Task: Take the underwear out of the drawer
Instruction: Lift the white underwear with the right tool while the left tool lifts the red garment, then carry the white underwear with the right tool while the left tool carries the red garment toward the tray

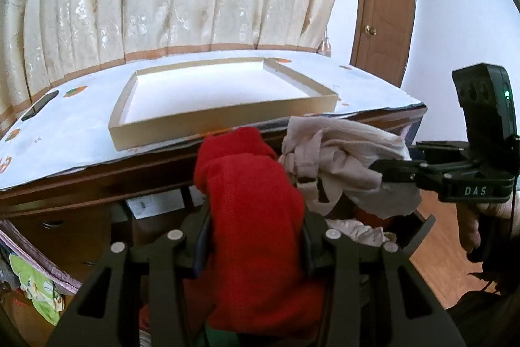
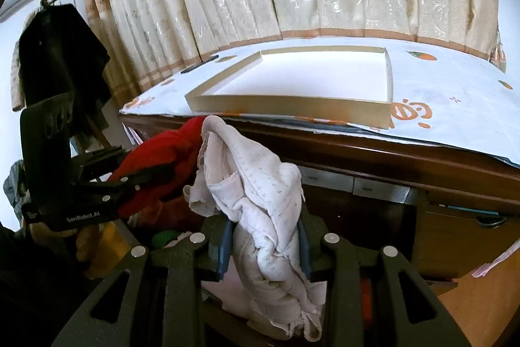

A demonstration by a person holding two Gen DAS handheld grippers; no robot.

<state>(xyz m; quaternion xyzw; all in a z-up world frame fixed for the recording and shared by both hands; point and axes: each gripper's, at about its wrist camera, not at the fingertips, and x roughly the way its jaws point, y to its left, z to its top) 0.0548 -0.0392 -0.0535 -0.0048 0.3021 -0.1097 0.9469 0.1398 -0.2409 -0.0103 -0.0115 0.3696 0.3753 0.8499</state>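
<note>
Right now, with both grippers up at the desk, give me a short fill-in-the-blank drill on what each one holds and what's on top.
1. The left gripper is shut on a ____ garment.
2. The right gripper is shut on a ____ garment.
3. On the tablecloth sits a shallow, empty ____.
4. Behind the desk hangs a cream ____.

Missing words: red; white; box lid; curtain
</note>
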